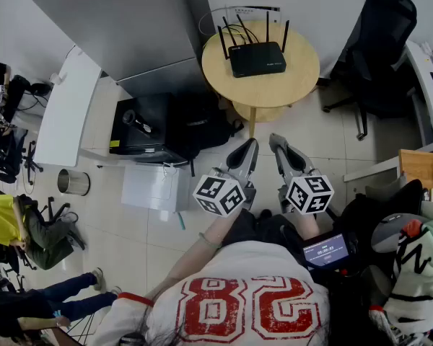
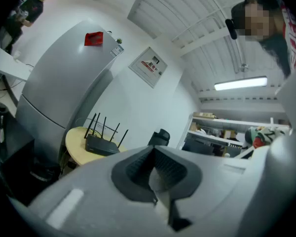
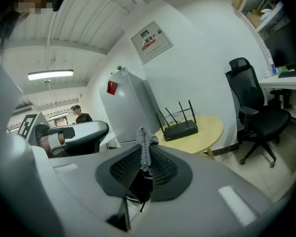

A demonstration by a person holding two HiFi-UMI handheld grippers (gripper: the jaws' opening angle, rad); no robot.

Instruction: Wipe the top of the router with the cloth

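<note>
Right gripper (image 1: 277,142) (pinching cloth (image 3: 144,144)) points forward beside left gripper (image 1: 250,145).

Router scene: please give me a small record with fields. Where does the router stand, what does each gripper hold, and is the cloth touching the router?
router: black router, antennas up, on the table
table: round wooden table, nothing else seen on it
left gripper: left gripper, jaws together, nothing between them
right gripper: right gripper, jaws shut on the cloth
cloth: grey cloth, a tuft sticking up past the jaws
position: both grippers well short of the table
wiping: not yet begun, cloth apart from the router
</note>
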